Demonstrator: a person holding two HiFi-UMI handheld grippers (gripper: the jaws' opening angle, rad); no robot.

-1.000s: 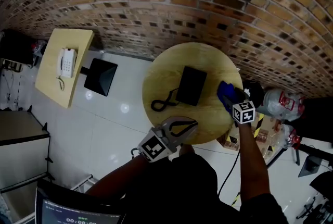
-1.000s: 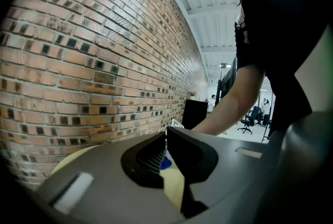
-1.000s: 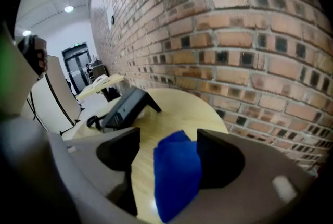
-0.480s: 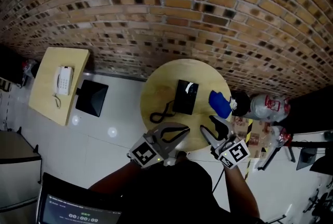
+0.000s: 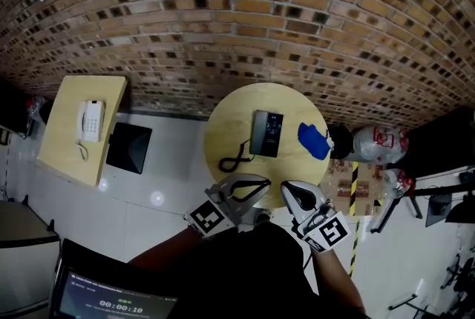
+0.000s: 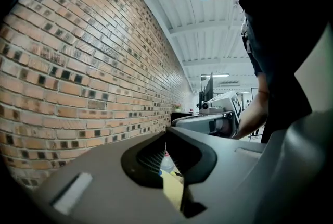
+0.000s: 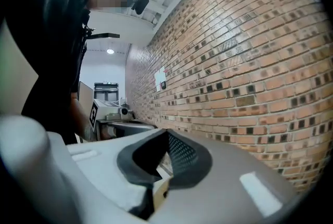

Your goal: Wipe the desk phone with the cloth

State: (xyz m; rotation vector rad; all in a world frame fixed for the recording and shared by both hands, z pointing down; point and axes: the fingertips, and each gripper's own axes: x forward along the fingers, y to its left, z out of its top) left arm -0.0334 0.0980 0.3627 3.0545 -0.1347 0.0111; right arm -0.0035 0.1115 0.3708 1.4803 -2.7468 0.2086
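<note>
Desk phone (image 5: pixel 266 133), black, lies flat near the middle of the round wooden bench (image 5: pixel 223 121), its dark cord (image 5: pixel 234 158) curling off at 8 o'clock. Blue cloth (image 5: pixel 312 141) lies crumpled at the phone's 3 o'clock, just beside it, near the bench rim. At the bench's 6 o'clock edge, the left hand-held gripper (image 5: pixel 261 188) hovers with jaws together and nothing between them. At its 3 o'clock, the right hand-held gripper (image 5: pixel 289 191) has its jaws closing fully together, also on nothing. Well apart at 9 o'clock, a white phone (image 5: pixel 89 121) rests on a rectangular bench (image 5: pixel 67 154). A brick wall (image 5: pixel 260 28) stands behind at 12 o'clock.
</note>
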